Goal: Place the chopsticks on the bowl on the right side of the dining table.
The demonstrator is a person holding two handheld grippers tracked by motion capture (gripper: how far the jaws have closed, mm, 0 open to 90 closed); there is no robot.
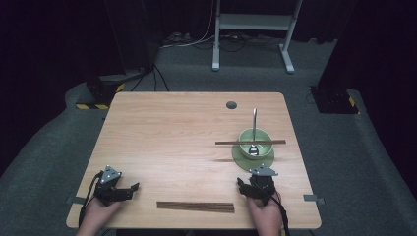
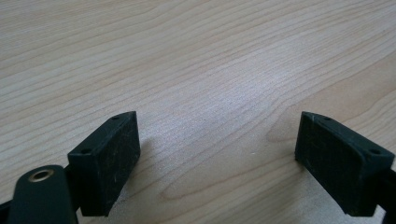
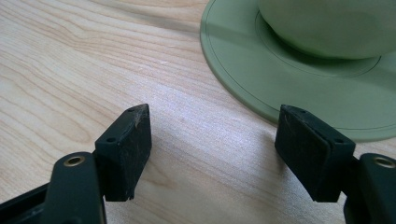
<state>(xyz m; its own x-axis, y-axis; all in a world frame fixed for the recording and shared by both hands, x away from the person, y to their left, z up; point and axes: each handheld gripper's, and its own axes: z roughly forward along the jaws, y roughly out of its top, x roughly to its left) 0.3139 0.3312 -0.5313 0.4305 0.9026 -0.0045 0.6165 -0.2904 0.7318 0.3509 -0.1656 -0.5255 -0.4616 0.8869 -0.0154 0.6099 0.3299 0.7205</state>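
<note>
Wooden bench under both my hands. My left fingers and right fingers are open, holding nothing. Just past my right hand sits the green plate with its bowl, chopsticks lying across the bowl. A bump could knock them off.

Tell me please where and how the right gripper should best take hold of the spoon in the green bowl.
Grip the spoon by its bare handle, which sticks up and away past the far rim of the bowl. Its scoop sits down inside, under a chopstick lying across the rim, so that end looks awkward. The open right gripper should probably come from above, beyond the bowl, jaws on either side of the thin handle.
</note>
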